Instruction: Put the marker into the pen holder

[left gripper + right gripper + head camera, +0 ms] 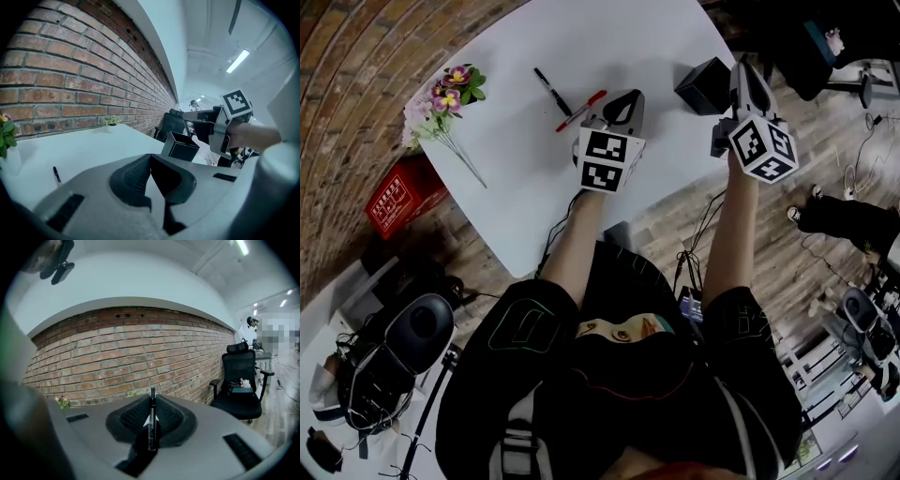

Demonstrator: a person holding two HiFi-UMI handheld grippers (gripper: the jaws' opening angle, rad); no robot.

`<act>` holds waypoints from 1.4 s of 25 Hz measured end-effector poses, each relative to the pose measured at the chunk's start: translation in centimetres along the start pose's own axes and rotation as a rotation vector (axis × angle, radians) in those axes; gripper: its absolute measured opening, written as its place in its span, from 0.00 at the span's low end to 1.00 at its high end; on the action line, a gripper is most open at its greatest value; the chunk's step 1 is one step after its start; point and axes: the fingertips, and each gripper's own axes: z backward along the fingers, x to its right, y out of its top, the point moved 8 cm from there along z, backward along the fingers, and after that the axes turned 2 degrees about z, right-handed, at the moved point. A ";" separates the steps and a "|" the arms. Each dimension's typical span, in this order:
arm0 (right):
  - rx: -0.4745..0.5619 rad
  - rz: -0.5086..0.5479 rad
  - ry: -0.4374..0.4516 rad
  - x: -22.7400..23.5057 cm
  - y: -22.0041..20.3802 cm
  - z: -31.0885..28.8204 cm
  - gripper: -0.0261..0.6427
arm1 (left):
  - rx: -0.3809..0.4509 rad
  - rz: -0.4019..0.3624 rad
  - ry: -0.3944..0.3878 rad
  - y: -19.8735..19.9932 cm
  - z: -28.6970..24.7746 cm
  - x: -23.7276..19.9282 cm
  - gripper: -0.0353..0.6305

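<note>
Marker (150, 427), black and slim, stands clamped between the jaws of my right hand-held gripper (152, 398), its tip poking just past the pads, which grip it from both sides. That gripper is raised over the far right corner of the white desk (581, 37), and the pen holder (703, 86), a black square box with an open top, sits on the desk just beside it. Seen from my other side, the right jaws seem to reach out above the holder's opening, though the marker itself is too small to pick out there. My left hand-held gripper (623, 105) hangs over the middle of the desk, jaws pressed together with nothing between them. Just beyond it lie a black pen (551, 91) and a red pen (581, 110), close to each other and well apart from the holder. Near the desk's left edge lies a spray of pink and purple flowers (445, 98). A small potted plant (111, 123) stands at the desk's far end by the brick wall (70, 61). A red box (394, 202) sits on the floor below the flowers, and a black office chair (241, 380) stands by the wall.
</note>
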 end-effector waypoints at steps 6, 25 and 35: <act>-0.068 0.064 -0.026 -0.4 -2.2 1.7 0.11 | -0.007 0.010 0.014 -0.7 0.9 -0.5 0.06; -0.167 0.212 -0.097 -3.7 -4.7 5.5 0.14 | -0.016 0.048 0.085 -4.5 6.0 -1.9 0.06; -0.122 0.388 0.022 -10.4 -4.2 6.6 0.09 | 0.000 0.082 0.145 -6.1 9.1 -3.7 0.06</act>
